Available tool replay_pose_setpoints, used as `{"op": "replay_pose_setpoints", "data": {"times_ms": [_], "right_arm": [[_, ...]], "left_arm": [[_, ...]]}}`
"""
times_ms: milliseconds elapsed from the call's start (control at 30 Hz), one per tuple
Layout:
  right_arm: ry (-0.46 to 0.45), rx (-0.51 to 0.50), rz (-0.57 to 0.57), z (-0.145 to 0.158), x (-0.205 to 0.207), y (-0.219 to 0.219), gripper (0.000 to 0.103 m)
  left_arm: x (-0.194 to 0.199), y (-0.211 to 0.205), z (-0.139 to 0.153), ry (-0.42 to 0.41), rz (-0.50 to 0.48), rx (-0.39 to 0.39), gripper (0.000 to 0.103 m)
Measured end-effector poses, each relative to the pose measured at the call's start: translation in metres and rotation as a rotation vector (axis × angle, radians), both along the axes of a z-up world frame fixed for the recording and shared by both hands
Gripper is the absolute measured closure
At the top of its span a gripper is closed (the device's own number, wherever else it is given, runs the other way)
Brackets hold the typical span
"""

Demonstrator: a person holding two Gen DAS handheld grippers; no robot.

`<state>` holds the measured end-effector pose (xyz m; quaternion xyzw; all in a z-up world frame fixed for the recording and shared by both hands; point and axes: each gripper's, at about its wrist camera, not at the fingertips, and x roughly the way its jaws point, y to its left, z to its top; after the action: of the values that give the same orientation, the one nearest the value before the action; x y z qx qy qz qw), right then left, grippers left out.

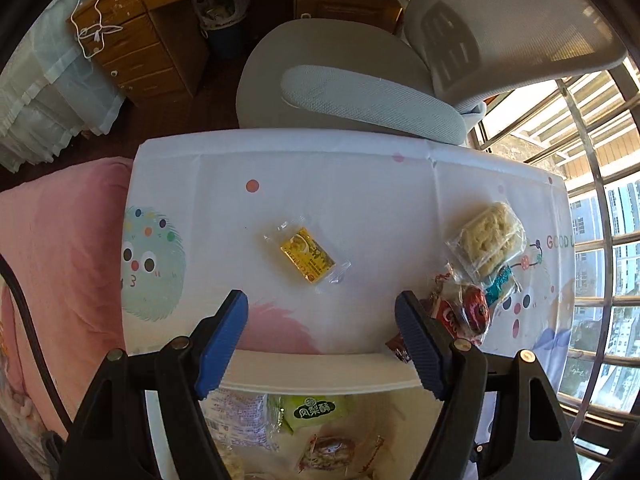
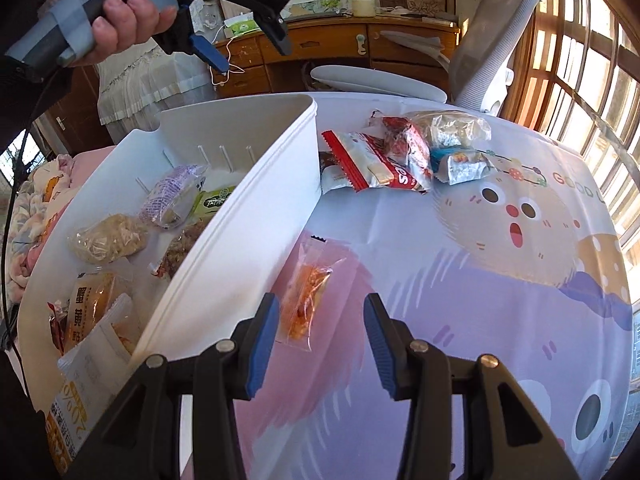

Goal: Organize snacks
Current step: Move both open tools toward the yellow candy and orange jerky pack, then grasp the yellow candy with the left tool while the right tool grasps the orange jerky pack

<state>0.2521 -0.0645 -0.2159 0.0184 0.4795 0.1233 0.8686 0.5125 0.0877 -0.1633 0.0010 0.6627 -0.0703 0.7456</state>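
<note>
Left wrist view: camera on the left hand-held gripper, looking steeply down from above onto the bench covered by a white cartoon-printed cloth, with the near rim of the white plastic storage bin at the bottom edge. Right wrist view: camera on the right hand-held gripper, set low and close, facing obliquely forward across the cloth beside the bin's wall. Shared field: cloth, bin, the heap of mixed wrapped snacks, and the grey mesh office chair beyond
</note>
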Motion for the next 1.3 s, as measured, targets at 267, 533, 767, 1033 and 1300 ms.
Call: {"op": "replay_pose_setpoints", "data": {"times_ms": [267,533,767,1033,1300], "right_arm": [[0.034,0.067,0.024,-0.011,0.008,-0.002,0.063],[0.05,0.11,0.038,-0.021,0.012,0.0,0.068],[0.044,0.11,0.028,-0.023,0.012,-0.001,0.076],[0.05,0.118,0.021,-0.023,0.014,-0.005,0.08],[0.072,0.11,0.007,-0.022,0.016,-0.008,0.081]], "left_arm": [[0.025,0.002,-0.035,0.052,0.077,0.035,0.028],[0.035,0.006,-0.061,0.083,0.139,0.038,0.032],[0.038,0.004,-0.078,0.1,0.147,0.043,0.046],[0.043,0.005,-0.092,0.11,0.143,0.071,0.065],[0.045,0.01,-0.094,0.086,0.141,0.08,0.079]]}}
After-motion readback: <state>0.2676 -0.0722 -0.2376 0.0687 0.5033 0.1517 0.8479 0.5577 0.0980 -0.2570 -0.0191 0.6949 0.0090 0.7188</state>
